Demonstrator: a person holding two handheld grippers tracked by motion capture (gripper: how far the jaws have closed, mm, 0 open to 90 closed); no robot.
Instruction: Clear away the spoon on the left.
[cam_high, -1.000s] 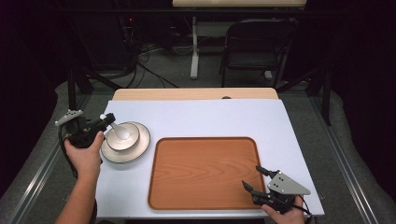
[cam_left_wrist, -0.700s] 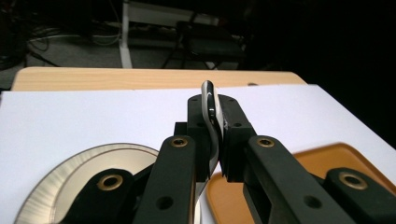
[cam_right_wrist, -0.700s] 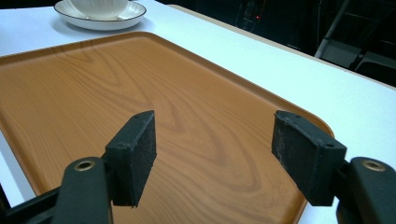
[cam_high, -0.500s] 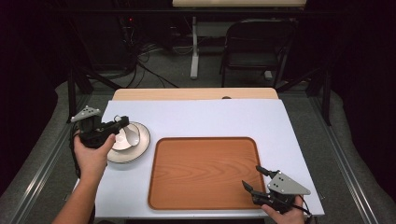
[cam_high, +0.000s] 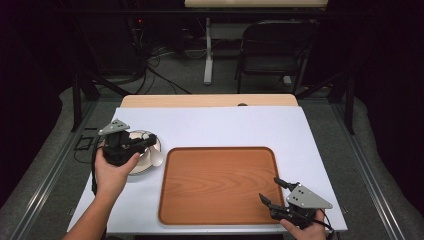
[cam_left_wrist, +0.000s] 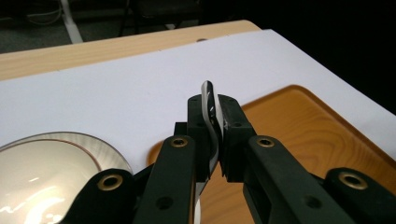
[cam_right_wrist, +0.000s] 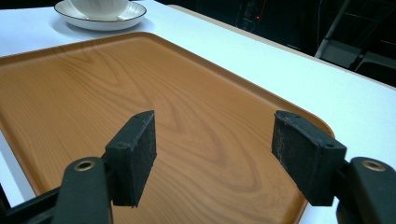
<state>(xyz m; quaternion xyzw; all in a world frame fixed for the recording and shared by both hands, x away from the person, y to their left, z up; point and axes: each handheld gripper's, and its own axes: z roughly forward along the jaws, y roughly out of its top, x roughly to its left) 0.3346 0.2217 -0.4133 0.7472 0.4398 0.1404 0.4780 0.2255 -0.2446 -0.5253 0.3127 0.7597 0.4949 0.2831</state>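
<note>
One white ceramic spoon (cam_left_wrist: 211, 109) is pinched by its handle in the closed left gripper (cam_high: 145, 144), bowl hanging beneath, with the brown wooden tray (cam_high: 220, 184) just ahead to the gripper's right, while the right gripper (cam_high: 274, 192) waits open.

Wood-grain orange-brown tray (cam_high: 220, 185); white plate (cam_right_wrist: 100, 18), thin dark rim line; spoon (cam_left_wrist: 210, 105) seemingly white; black claws.
</note>
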